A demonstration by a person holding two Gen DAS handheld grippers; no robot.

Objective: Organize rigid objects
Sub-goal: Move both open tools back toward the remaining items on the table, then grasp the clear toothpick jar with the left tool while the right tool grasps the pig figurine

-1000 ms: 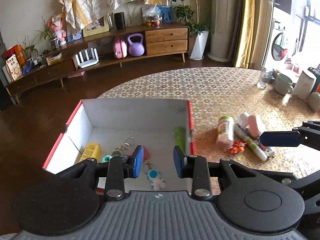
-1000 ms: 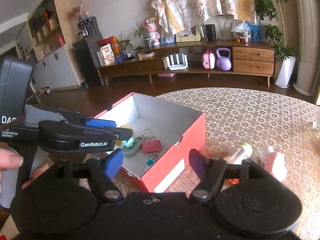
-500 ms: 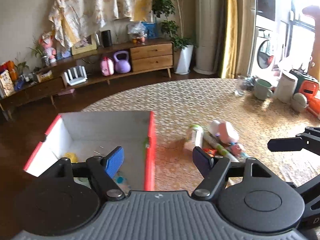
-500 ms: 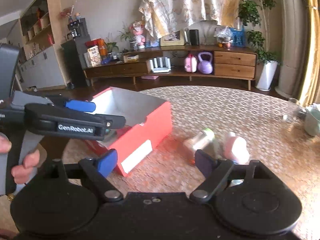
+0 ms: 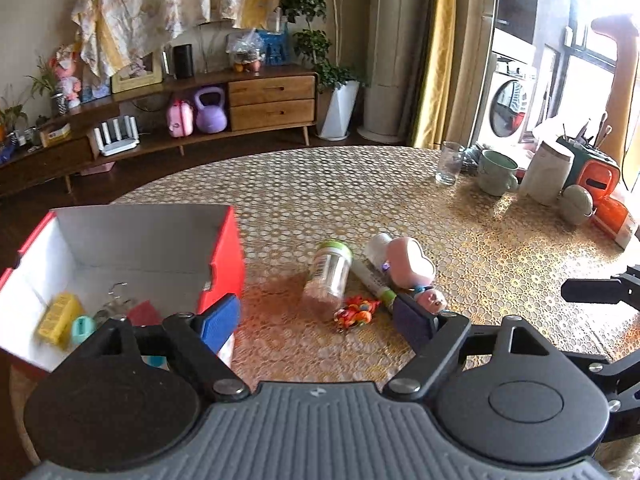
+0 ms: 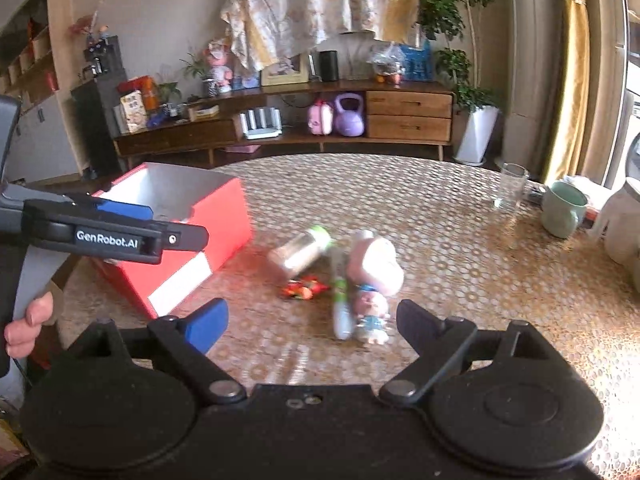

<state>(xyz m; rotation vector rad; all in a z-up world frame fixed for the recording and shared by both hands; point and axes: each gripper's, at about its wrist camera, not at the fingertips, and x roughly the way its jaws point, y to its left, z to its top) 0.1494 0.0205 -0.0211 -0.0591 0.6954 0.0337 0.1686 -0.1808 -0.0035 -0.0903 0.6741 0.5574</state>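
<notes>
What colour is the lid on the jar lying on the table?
Green: the jar's lid shows best in the left wrist view.

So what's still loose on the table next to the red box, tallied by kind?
Clear plastic jar with green lid: 1
White marker pen with green band: 1
Pink heart-shaped case: 1
Small pig figurine: 1
Orange-red toy charm: 1
Total: 5
</notes>
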